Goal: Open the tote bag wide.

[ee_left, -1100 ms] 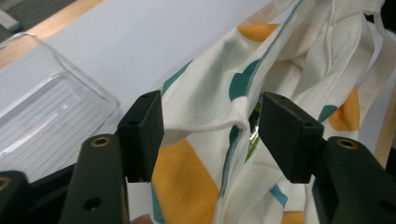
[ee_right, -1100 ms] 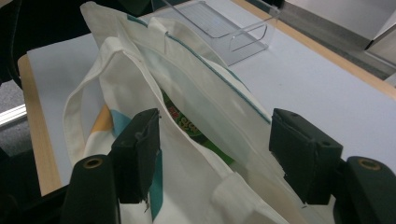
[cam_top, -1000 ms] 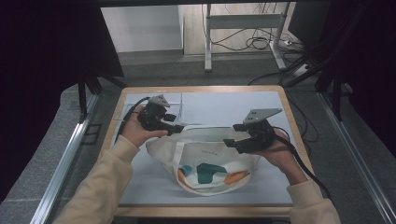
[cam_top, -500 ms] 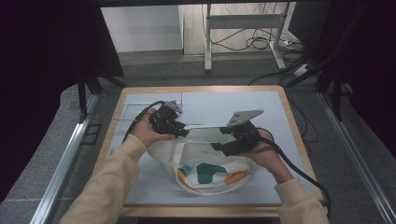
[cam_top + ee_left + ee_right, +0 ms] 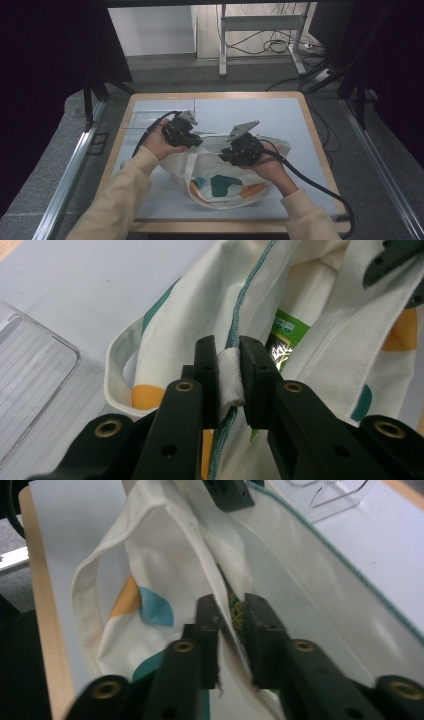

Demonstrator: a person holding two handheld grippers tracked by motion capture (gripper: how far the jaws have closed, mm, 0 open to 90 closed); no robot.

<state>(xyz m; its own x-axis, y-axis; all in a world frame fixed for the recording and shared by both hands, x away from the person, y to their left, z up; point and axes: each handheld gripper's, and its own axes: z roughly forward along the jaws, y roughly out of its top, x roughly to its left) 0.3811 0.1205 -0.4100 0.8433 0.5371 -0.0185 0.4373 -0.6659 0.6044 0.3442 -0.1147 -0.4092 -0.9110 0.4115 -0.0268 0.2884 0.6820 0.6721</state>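
Note:
A cream tote bag (image 5: 225,187) with teal and orange shapes lies on the table. My left gripper (image 5: 197,142) is at the left of the bag's mouth. In the left gripper view its jaws (image 5: 230,375) have just been closing and now pinch a fold of the teal-stitched rim. My right gripper (image 5: 225,156) is at the near rim. Its jaws (image 5: 231,625) have also just been closing, with the cream rim seam caught between the pads. A green printed packet (image 5: 285,335) shows inside the bag.
A clear plastic tray (image 5: 142,120) lies on the pale blue mat (image 5: 280,112) at the back left, close to the left hand. The table has a wooden border. Black cables trail from both grippers. Metal rails run along both sides of the table.
The right hand has moved left and slightly down to the bag's mouth. The left gripper shifted a little right. Both pairs of jaws closed on the bag's rim.

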